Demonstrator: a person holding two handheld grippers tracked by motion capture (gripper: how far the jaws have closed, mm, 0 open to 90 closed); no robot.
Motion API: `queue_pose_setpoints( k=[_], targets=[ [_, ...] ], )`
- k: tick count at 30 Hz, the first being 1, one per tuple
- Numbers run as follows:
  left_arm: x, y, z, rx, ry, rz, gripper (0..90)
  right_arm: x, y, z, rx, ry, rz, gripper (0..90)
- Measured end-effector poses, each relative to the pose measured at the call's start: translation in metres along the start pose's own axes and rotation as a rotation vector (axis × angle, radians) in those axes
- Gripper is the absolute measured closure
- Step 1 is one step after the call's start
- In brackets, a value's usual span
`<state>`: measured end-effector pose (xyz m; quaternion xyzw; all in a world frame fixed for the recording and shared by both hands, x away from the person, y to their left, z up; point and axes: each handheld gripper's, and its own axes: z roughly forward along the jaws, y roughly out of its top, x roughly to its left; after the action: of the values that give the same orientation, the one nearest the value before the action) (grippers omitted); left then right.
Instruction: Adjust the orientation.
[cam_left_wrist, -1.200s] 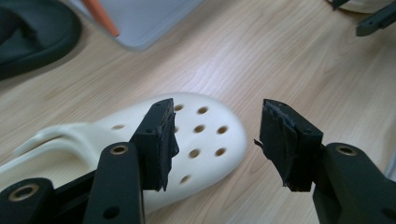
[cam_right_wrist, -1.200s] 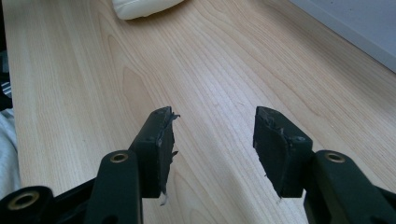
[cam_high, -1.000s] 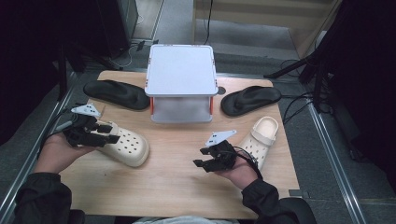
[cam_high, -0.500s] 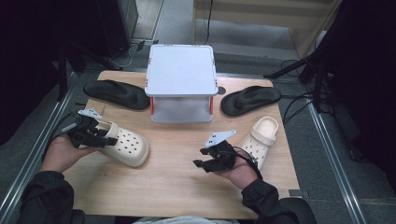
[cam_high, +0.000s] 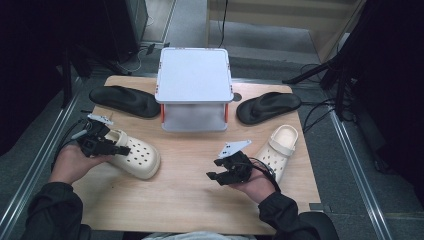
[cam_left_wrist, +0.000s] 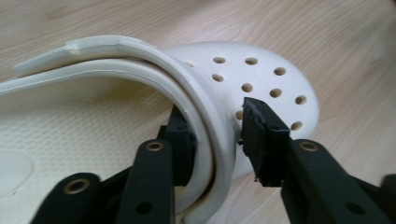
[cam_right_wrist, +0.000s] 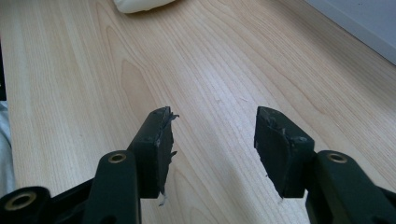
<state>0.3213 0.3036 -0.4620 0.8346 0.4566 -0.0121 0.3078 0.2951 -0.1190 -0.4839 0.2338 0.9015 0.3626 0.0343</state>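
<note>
Left claw (cam_left_wrist: 217, 140) just been closing astride the cream clog's (cam_high: 131, 155) side wall, not quite pinching; toe pointing away rightward. Right claw (cam_right_wrist: 212, 149) wide open, empty.

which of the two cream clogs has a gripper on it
The cream clog on the left: the left gripper straddles its side wall. The other clog lies untouched beside the right gripper.

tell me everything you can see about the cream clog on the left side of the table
The cream clog looks like soft foam, with round holes over its toe and a textured footbed. It lies sole down on the wooden table, toe toward the person's right, in front of the black sandal. The left gripper straddles its side wall and folded strap, one jaw inside, one outside; the jaws have just been closing, the outer pad not quite touching.
</note>
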Motion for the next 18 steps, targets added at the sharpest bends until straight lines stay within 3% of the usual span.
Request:
queue_pose_setpoints(
  k=[4,7,11,18],
  targets=[
    [-0.005,0.003,-0.002,0.008,-0.005,-0.014,73.7,0.0,0.0,0.0,-0.002,0.009,-0.002,47.6],
    [-0.011,0.004,-0.007,0.001,-0.037,-0.025,77.0,0.0,0.0,0.0,-0.004,0.016,0.002,47.6],
    [-0.017,0.006,-0.008,0.0,-0.037,-0.011,77.9,0.0,0.0,0.0,-0.008,0.016,-0.008,47.7],
    [-0.031,0.011,-0.014,-0.045,-0.064,-0.033,78.0,0.001,0.001,-0.002,-0.022,0.029,-0.007,47.5]
  ],
)
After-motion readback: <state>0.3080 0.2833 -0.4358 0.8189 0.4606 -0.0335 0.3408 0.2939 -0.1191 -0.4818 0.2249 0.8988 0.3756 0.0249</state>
